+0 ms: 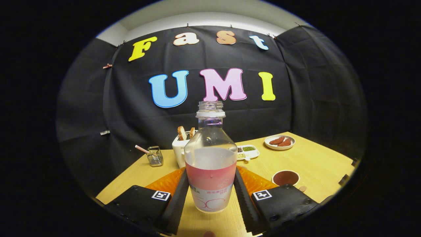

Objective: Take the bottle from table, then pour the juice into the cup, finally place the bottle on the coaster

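Observation:
A clear, uncapped bottle (210, 154) with a pink and white label stands upright between my fingers. My gripper (210, 172) is shut on it, both fingers pressing on the label's sides. I cannot tell if the bottle's base touches the wooden table (315, 164). An orange coaster (166, 181) lies just behind the bottle and shows on both sides of it. A white cup (285, 177) with a dark inside sits to the right, just beyond my right finger.
Behind the bottle stand a white toaster (180, 149) with bread slices, a wire basket (155, 156) with a straw to its left, a small divided dish (248, 151), and a plate (280, 142) of reddish-brown food at the far right.

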A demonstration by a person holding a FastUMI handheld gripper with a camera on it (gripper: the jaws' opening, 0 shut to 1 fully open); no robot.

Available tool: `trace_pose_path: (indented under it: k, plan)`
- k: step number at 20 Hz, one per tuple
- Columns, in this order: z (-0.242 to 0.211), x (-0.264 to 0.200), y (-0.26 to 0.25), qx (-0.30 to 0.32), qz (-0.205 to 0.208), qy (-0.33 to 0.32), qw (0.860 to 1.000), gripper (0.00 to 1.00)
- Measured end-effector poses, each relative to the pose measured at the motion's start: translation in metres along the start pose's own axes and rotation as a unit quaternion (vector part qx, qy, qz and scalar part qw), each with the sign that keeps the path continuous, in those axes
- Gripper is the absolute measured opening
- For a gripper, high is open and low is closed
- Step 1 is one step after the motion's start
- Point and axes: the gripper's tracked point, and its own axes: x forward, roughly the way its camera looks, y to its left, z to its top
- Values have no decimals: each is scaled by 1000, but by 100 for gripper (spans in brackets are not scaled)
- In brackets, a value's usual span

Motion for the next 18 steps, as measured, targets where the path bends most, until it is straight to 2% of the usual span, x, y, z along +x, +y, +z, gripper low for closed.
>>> trace_pose_path:
  k: [6, 13, 18]
  plan:
    - [-12, -2, -25, 123, 1, 31, 992, 75]
    - [-30, 3, -42, 244, -5, 66, 968, 75]
    - [-39, 11, -53, 330, -10, 83, 940, 75]
